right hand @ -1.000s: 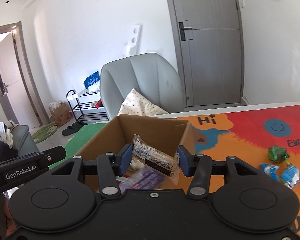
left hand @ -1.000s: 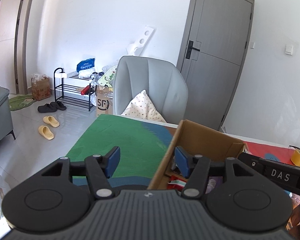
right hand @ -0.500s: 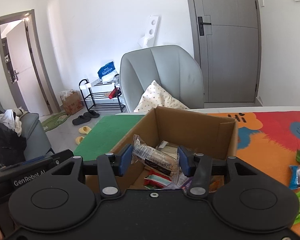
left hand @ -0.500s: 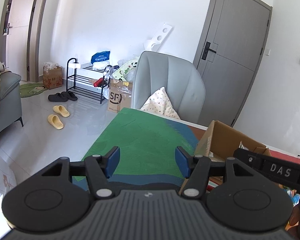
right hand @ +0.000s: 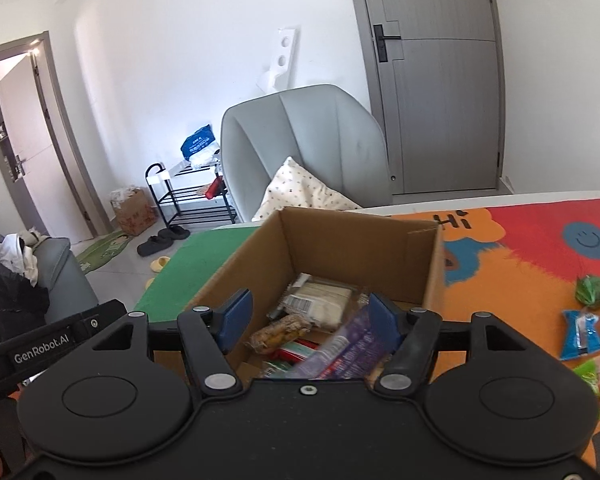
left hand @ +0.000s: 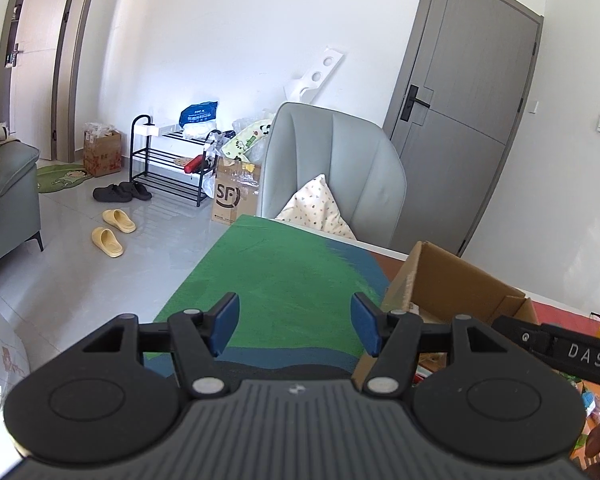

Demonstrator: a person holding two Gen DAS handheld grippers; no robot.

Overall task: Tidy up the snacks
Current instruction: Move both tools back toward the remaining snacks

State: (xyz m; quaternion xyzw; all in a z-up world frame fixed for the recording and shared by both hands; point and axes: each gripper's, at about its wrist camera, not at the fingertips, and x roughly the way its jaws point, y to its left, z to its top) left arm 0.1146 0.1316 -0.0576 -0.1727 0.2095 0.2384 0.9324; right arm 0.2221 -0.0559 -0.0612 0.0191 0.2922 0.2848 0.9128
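An open cardboard box [right hand: 380, 248] stands on the table and holds several wrapped snacks, among them a clear pale packet [right hand: 320, 306] and a purple one [right hand: 348, 346]. My right gripper [right hand: 310, 320] is open and empty just above the box's near side. Loose snacks lie on the colourful mat to the right: a green one [right hand: 592, 290] and blue ones [right hand: 580, 334]. My left gripper [left hand: 294, 322] is open and empty over the green mat [left hand: 280, 280], left of the box [left hand: 452, 280].
A grey chair [right hand: 308, 148] with a dotted pillow [right hand: 300, 196] stands behind the table. A shoe rack [left hand: 168, 168], slippers [left hand: 112, 230] and a sofa [left hand: 8, 200] are on the floor to the left. A grey door [right hand: 436, 80] is behind.
My right gripper has opened and dropped the clear packet into the box. My left gripper has shifted left, away from the box, and stays open.
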